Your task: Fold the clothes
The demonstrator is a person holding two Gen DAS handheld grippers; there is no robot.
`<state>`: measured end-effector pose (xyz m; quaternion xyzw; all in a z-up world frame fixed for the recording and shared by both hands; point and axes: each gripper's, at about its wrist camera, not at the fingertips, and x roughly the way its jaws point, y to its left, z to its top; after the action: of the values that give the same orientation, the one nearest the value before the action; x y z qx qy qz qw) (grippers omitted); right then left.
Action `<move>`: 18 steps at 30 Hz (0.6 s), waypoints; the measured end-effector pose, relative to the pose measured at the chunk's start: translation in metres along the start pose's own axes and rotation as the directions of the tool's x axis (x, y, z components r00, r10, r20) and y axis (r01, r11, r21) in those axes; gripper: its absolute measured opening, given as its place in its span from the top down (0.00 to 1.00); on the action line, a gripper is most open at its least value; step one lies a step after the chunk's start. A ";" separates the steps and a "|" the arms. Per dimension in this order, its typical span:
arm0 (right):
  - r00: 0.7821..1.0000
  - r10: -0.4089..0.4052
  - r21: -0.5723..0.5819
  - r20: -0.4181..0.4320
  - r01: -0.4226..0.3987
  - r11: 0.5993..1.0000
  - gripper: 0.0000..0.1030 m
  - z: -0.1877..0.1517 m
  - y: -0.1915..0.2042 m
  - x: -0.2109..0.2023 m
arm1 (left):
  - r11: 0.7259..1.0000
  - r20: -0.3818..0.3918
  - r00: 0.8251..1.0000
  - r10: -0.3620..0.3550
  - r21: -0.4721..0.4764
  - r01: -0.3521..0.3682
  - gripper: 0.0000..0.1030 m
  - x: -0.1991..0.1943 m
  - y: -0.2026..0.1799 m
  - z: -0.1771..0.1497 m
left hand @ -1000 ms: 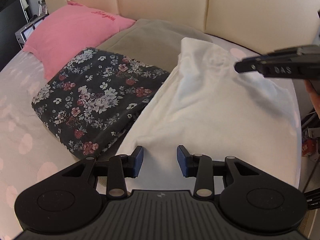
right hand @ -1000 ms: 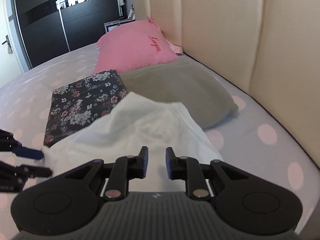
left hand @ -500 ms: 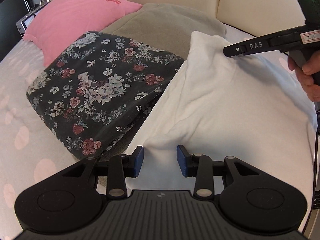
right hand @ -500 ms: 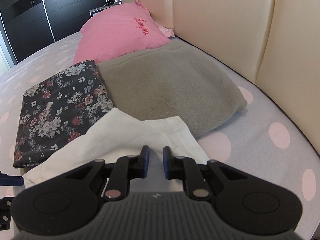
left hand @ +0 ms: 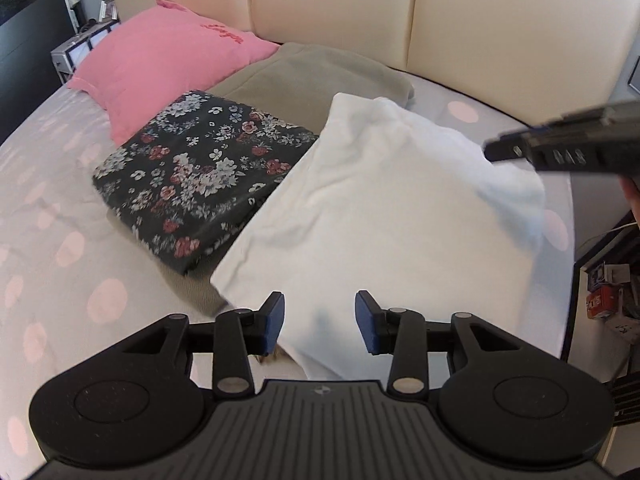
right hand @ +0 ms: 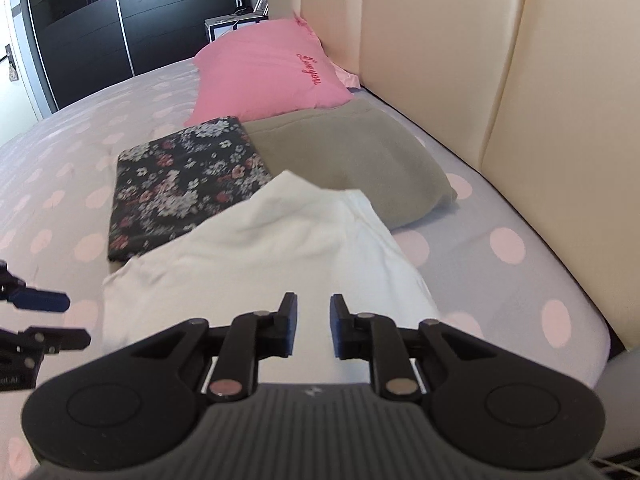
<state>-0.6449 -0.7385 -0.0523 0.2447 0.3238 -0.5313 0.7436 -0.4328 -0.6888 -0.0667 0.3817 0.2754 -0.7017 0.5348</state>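
A folded white garment (left hand: 384,216) lies on the bed, its far edge resting on a grey cushion and a folded black floral garment (left hand: 200,168). It also shows in the right wrist view (right hand: 264,256). My left gripper (left hand: 320,316) is open and empty above the white garment's near edge. My right gripper (right hand: 313,330) is open and empty above the garment's right side; its body shows in the left wrist view (left hand: 568,148). The left gripper's fingertips (right hand: 40,302) show at the left edge of the right wrist view.
A pink pillow (left hand: 168,64) and a grey cushion (left hand: 316,76) lie against the cream padded headboard (left hand: 480,32). The bedsheet (left hand: 52,216) is pale with pink dots. The bed's right edge (left hand: 568,240) drops to floor clutter. A dark wardrobe (right hand: 100,28) stands beyond the bed.
Both grippers have drawn back and up from the white garment, which stays lying on the bed. The right gripper's jaws have opened slightly wider.
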 end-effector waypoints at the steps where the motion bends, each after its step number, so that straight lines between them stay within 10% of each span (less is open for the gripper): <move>1: 1.000 -0.002 0.004 -0.002 0.002 1.000 0.80 -0.007 0.002 -0.010 | 1.000 0.012 1.000 0.000 -0.005 0.000 0.61 -0.006 -0.003 -0.004; 18: 0.998 -0.056 0.137 -0.020 0.059 0.989 0.51 -0.127 0.059 -0.115 | 0.998 0.120 0.993 -0.011 -0.059 0.018 0.44 -0.074 -0.044 -0.085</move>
<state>-0.6430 -0.5576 -0.0513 0.2902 0.2991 -0.5717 0.7068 -0.4443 -0.5693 -0.0540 0.3209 0.2665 -0.7186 0.5564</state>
